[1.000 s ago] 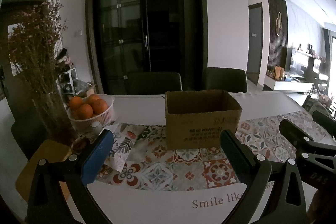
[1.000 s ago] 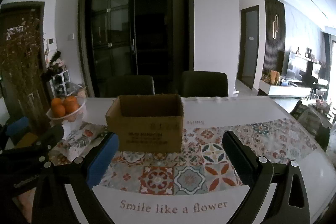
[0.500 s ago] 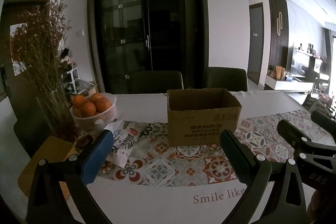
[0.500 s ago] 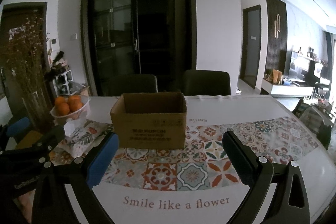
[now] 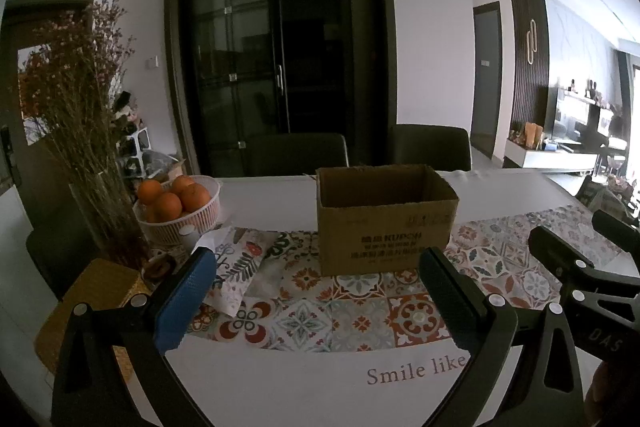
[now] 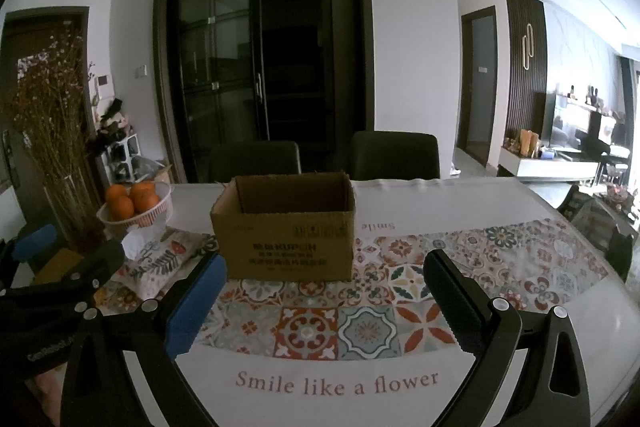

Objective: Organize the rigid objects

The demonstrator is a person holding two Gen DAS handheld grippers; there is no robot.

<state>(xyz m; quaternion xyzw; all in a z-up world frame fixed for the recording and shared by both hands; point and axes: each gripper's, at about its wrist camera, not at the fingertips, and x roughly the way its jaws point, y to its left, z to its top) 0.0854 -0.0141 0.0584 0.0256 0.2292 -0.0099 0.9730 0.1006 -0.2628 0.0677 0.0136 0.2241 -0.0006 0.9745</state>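
Note:
An open brown cardboard box [image 5: 384,223] stands on the patterned table runner [image 5: 352,315]; it also shows in the right wrist view [image 6: 286,231]. Its inside looks empty from here. My left gripper [image 5: 316,279] is open and empty, held above the near table edge in front of the box. My right gripper [image 6: 322,283] is open and empty too, just right of the left one, which shows at the left of its view [image 6: 60,267]. The right gripper shows at the right in the left wrist view [image 5: 580,255].
A white basket of oranges [image 5: 178,211] and a floral tissue pouch [image 5: 236,267] lie left of the box. A vase of dried flowers [image 5: 92,147] and a yellow woven mat [image 5: 96,303] stand at the far left. Two dark chairs [image 6: 394,155] stand behind the table.
Both grippers have drawn back and risen slightly, so the box sits a little farther and lower in view. Both stay open and empty.

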